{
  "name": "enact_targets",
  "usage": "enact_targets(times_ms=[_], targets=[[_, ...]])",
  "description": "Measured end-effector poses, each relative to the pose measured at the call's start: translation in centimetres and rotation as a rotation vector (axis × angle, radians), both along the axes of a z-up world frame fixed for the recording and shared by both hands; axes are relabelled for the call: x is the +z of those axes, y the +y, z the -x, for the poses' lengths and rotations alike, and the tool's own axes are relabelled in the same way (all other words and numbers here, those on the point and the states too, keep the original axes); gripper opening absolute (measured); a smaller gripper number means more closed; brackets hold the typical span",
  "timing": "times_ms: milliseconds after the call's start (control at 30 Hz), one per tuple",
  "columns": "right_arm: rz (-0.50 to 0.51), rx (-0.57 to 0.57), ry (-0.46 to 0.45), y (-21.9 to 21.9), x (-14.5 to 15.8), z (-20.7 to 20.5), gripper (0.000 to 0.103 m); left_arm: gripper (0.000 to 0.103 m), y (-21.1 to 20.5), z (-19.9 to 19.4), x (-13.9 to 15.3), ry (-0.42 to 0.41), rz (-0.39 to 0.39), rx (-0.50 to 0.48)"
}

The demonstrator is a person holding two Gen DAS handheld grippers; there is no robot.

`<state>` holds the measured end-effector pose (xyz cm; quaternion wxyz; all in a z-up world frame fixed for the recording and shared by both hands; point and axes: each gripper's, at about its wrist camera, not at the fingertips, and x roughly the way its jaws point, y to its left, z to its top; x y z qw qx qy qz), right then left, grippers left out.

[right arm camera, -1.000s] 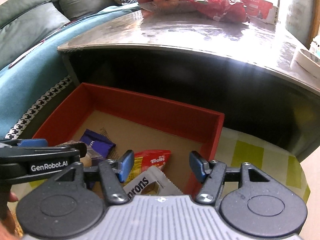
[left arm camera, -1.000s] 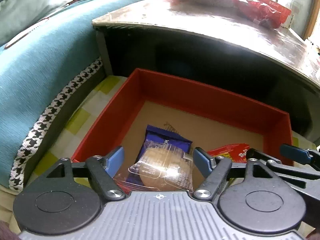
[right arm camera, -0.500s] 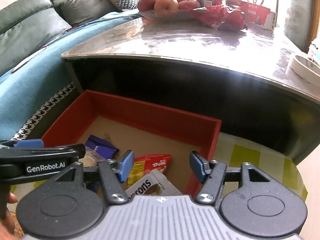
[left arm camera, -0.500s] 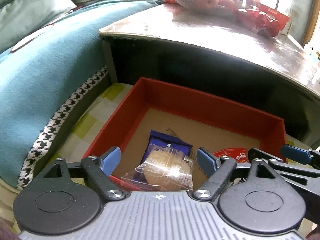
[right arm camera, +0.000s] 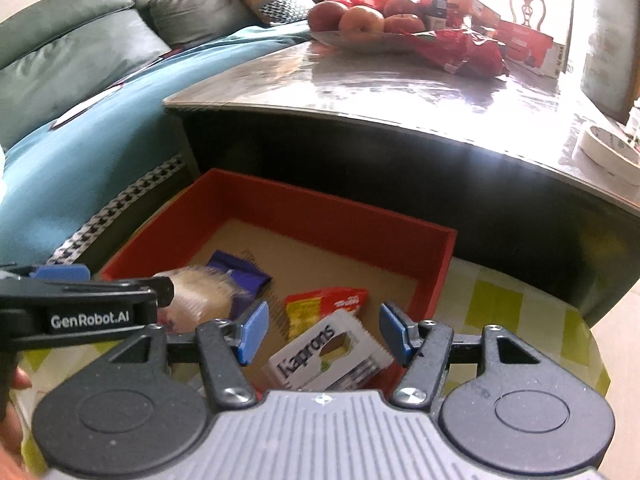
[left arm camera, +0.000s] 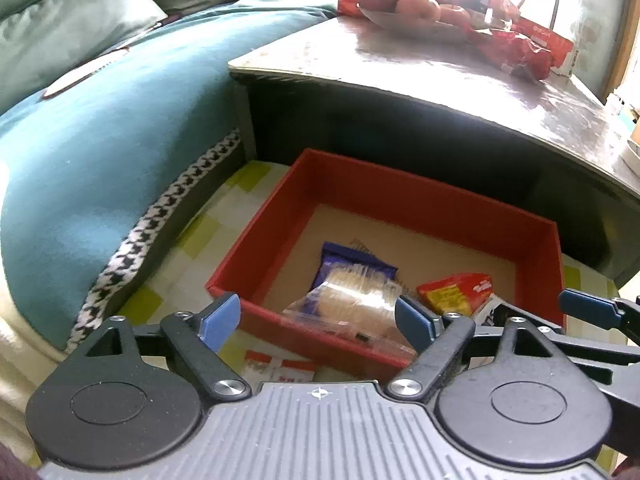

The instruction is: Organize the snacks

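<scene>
A red box lies on a yellow-checked cloth in front of a low table. In it lie a clear-wrapped biscuit pack on a purple packet, a red-yellow Trolli bag and a white Kaprons pack. My left gripper is open and empty above the box's near wall. My right gripper is open and empty above the Kaprons pack. A small red-white packet lies on the cloth outside the box.
The low table carries a plate of apples, red snack bags and a red-white carton. A white dish stands at its right edge. A teal-covered sofa runs along the left.
Both grippers have drawn back and risen from the box, open and empty throughout. The biscuit pack stays on the purple packet. The box's near wall and the small packet outside it have come into view.
</scene>
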<state>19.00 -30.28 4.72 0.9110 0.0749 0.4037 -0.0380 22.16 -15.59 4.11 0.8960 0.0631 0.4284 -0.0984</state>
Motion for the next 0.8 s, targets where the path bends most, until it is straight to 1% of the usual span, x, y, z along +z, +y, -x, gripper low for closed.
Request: enact_targets(times_ms=[100,200,300,400,533,633,733,800], targets=[[0.003,0.022,0.001,0.8,0.1,0.6,0.063,0.090,1.1,0.9,0.2,0.004,0.001,0.002],[0.002,0.051,0.008,1.5,0.2,1.2,0.068,0.093,2.7,2.0,0.1,0.017,-0.001,0.010],[0.000,0.078,0.013,2.3,0.1,1.9,0.068,0.093,5.1,2.9,-0.2,0.049,0.002,0.031],[-0.008,0.116,0.027,3.3,-0.2,2.6,0.068,0.093,8.0,3.8,-0.7,0.085,0.007,0.074],[0.012,0.174,0.044,5.1,-0.6,3.5,0.069,0.093,11.6,5.0,-2.0,0.142,0.006,0.129],[0.020,0.204,0.057,6.3,-0.9,4.1,0.069,0.093,13.4,5.9,-3.3,0.186,0.002,0.156],[0.026,0.228,0.063,7.3,-1.1,4.5,0.069,0.093,14.2,6.0,-4.5,0.220,-0.001,0.176],[0.027,0.241,0.068,7.8,-1.2,4.8,0.069,0.093,14.4,5.7,-5.3,0.252,0.012,0.190]])
